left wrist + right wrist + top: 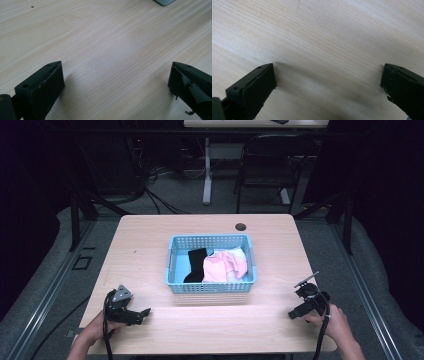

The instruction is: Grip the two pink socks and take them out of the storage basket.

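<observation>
High view: I hold both grippers, left (pixel 142 312) and right (pixel 296 312), jaws wide apart and empty, near the light-blue perforated plastic basket (pixel 210 287) on the pale wooden bench (pixel 145 245)

Your left hand (pixel 94 330) comes in at the near left corner of the table (pixel 150 240) and holds the left gripper (pixel 141 314) low over the wood near the front edge, jaws pointing toward the table's middle. Its jaws stand wide apart with bare wood between them. Your right hand (pixel 336 321) holds the right gripper (pixel 295 312) by the near right corner, angled inward, jaws likewise spread wide over bare table.
</observation>
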